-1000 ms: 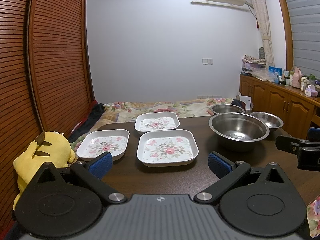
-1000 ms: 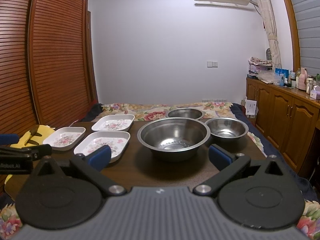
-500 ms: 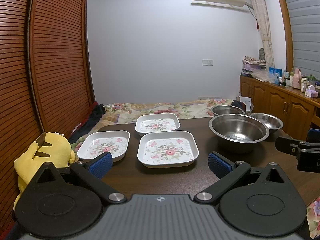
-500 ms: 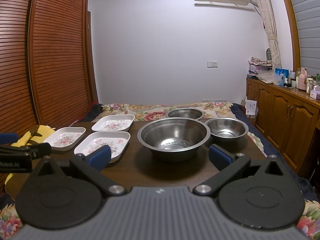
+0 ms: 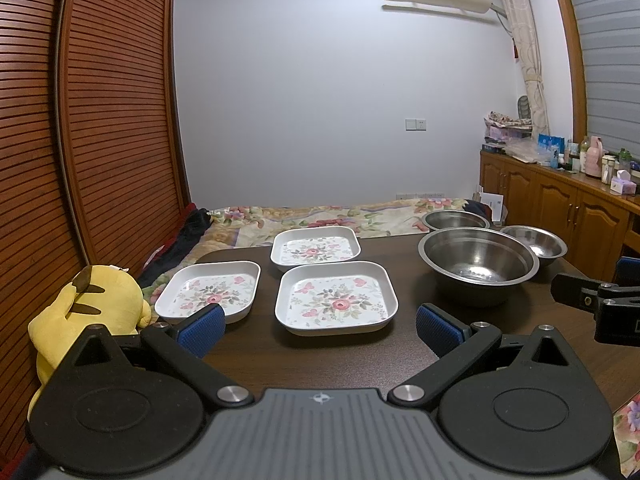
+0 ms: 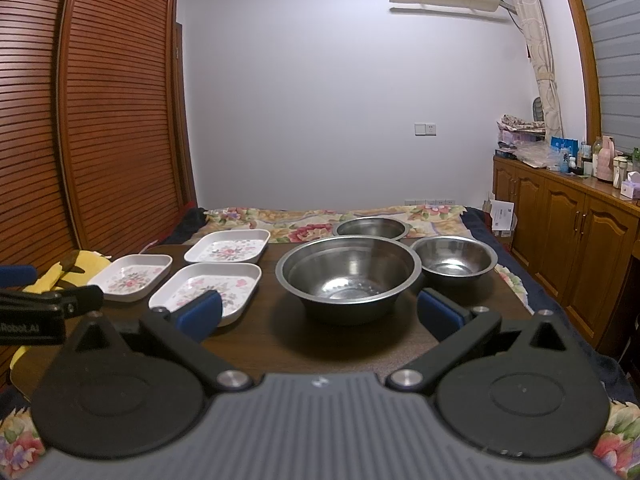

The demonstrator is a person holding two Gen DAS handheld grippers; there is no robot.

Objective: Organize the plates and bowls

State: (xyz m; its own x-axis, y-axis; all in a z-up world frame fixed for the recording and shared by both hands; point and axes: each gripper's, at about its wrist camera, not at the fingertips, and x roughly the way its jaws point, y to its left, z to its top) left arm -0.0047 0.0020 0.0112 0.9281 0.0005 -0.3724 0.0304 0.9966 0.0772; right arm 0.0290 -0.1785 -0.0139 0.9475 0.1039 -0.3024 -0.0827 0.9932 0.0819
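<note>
Three white square plates with flower prints lie on the dark table (image 5: 256, 356): a near one (image 5: 336, 298), a left one (image 5: 210, 290) and a far one (image 5: 315, 249). Three steel bowls stand to the right: a large one (image 6: 348, 272), a small one (image 6: 454, 258) and a far one (image 6: 372, 227). My left gripper (image 5: 320, 326) is open and empty, just short of the near plate. My right gripper (image 6: 320, 312) is open and empty, just short of the large bowl.
A yellow plush toy (image 5: 86, 308) sits off the table's left edge. A bed with a floral cover (image 5: 320, 216) lies beyond the table. A wooden cabinet (image 6: 568, 240) runs along the right wall. A slatted wardrobe (image 5: 80, 120) stands on the left.
Both grippers have stayed open and nearly still. The left view has drifted very slightly; no plate or bowl has moved.
</note>
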